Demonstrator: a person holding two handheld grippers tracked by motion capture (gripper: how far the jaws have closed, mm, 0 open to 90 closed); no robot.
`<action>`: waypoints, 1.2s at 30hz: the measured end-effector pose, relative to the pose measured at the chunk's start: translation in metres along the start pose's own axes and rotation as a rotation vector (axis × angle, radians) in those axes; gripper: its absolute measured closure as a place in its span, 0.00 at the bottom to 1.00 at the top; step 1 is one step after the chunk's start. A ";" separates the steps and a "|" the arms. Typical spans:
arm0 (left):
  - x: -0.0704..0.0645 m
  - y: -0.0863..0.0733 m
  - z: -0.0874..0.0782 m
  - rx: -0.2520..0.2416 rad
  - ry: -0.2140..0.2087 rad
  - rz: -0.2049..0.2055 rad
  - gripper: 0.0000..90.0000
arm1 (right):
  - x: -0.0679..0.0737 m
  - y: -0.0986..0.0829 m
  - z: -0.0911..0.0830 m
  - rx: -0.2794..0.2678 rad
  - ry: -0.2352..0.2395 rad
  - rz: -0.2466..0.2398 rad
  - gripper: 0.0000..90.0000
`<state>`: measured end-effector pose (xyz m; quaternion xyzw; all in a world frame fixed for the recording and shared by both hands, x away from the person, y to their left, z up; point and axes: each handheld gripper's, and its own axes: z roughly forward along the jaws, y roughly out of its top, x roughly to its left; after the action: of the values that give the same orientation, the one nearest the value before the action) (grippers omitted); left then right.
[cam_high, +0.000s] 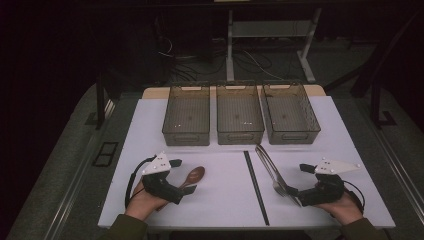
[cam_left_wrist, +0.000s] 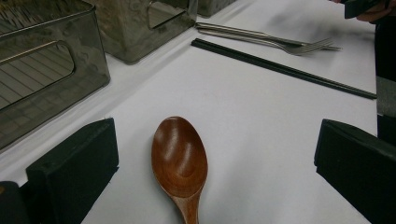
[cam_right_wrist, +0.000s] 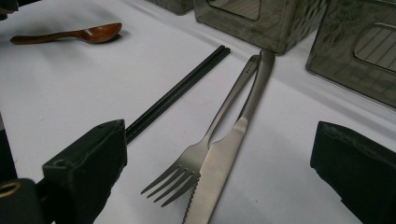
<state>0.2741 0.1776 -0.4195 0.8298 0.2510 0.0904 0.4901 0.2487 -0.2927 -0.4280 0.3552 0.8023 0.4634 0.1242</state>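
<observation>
Left gripper view: glossy brown wooden spoon (cam_left_wrist: 180, 161) lies bowl-up between the left gripper's (cam_left_wrist: 215, 177) released jaws.

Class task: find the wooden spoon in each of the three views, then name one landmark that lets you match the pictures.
High view: the spoon lies lower left, beside the left gripper.
Left gripper view: bottom centre, bowl up, between the open jaws.
Right gripper view: top left, far off.
Shared landmark: the black chopsticks.

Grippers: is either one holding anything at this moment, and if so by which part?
Nothing is held. The left gripper stands open around the wooden spoon; the right gripper stands open over the fork and knife.
</observation>
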 end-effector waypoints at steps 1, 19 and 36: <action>0.000 0.000 0.000 0.000 0.000 0.000 0.00 | 0.000 0.000 0.000 -0.001 -0.001 0.002 0.04; -0.002 0.003 0.002 0.018 0.004 0.011 0.00 | -0.004 0.000 -0.003 0.007 -0.001 0.019 0.04; 0.004 0.008 0.012 0.060 0.005 0.012 0.00 | -0.008 -0.002 -0.004 0.051 -0.007 0.026 0.04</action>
<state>0.2853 0.1674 -0.4187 0.8453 0.2499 0.0882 0.4639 0.2518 -0.3013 -0.4289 0.3703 0.8086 0.4433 0.1118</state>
